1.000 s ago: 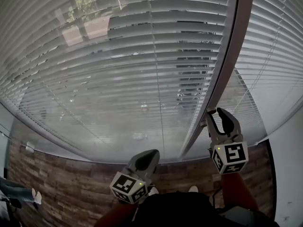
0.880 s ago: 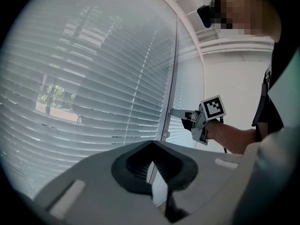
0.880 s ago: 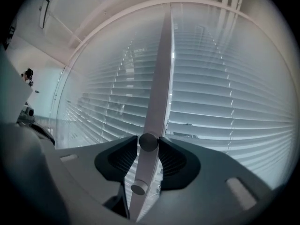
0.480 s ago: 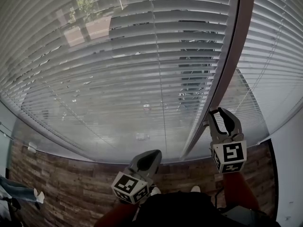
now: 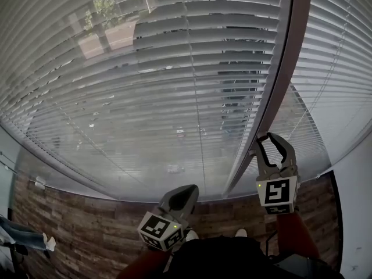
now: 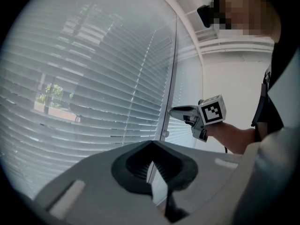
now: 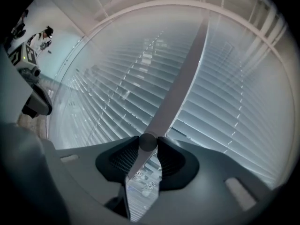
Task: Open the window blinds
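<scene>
Grey slatted blinds (image 5: 174, 86) fill the window ahead, with their slats partly tilted and the street showing faintly through them. A long grey tilt wand (image 5: 278, 80) hangs down in front of them. My right gripper (image 5: 271, 139) holds this wand (image 7: 180, 88) low down: its jaws have just been closing and the rod runs between the pads (image 7: 171, 158), pressed on both sides. The left gripper view shows the right gripper (image 6: 177, 110) against the thin wand (image 6: 171, 74). My left gripper (image 5: 185, 192) hangs lower and to the left, shut and empty (image 6: 151, 144), away from the blinds.
A second blind (image 5: 343, 68) covers the pane to the right of the wand. Below the window runs a wood-plank floor (image 5: 70, 225). A white wall (image 5: 356, 208) closes the right side. Someone's legs (image 5: 20, 237) show at the far lower left.
The right gripper has rolled on the wand, so its marker cube now faces me squarely. The view through the slats looks slightly clearer. The left gripper has stayed put.
</scene>
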`<state>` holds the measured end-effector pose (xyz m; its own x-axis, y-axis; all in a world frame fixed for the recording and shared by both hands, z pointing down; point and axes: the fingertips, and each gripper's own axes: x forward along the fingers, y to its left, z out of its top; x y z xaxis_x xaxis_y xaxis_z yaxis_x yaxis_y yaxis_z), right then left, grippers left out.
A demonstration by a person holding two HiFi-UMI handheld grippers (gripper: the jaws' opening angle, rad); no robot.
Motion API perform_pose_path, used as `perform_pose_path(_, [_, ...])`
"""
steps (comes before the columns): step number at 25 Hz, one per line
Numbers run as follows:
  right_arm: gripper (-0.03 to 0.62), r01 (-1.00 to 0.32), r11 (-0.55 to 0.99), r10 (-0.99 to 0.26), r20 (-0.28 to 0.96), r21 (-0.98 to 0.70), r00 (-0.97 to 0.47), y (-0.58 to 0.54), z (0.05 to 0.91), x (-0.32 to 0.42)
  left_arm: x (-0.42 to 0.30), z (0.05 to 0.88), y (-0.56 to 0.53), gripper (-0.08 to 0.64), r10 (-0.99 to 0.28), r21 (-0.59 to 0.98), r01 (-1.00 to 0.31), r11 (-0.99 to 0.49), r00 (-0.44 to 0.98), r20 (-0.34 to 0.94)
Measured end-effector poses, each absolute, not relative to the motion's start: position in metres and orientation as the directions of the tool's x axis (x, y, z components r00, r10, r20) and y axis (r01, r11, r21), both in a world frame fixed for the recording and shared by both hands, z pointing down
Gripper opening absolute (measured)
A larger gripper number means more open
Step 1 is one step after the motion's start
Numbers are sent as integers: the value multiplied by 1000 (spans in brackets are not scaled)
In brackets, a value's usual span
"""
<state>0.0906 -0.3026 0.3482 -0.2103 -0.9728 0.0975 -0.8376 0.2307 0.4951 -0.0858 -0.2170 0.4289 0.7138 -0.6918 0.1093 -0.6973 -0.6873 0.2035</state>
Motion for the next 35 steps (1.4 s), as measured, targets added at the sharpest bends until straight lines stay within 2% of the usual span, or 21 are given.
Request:
perform_pose_path(8, [147,-727,165,-986,89,666,-141,-298,353,89,-85,435,-214,2,-690,204,-696,-688,715,112])
perform_pose_path(13, [147,-717,166,-986,91,677,-142,-300,357,88,-84,439,-215,2,-689,207,-695,-689,716,112])
perform_pose_path(16, [156,-794,190,-980,62,577,-190,-300,345,88,-82,433,-215,2,-686,211,-692,-690,718,113])
perform_pose_path(20, [168,-924,268,-963,49,275,-265,-295,339,91,-82,436,-214,1,-684,215,-692,-690,720,121])
perform_pose_path(24, [184,-956,292,-956,16,14,-291,-284,340,88,-87,438,-200,2,-675,216,-684,-697,727,123])
perform_pose_path(35, [163,-956,283,-957,45,-77,-287,-300,352,99,-80,442,-209,1,-675,218,-685,-695,726,132])
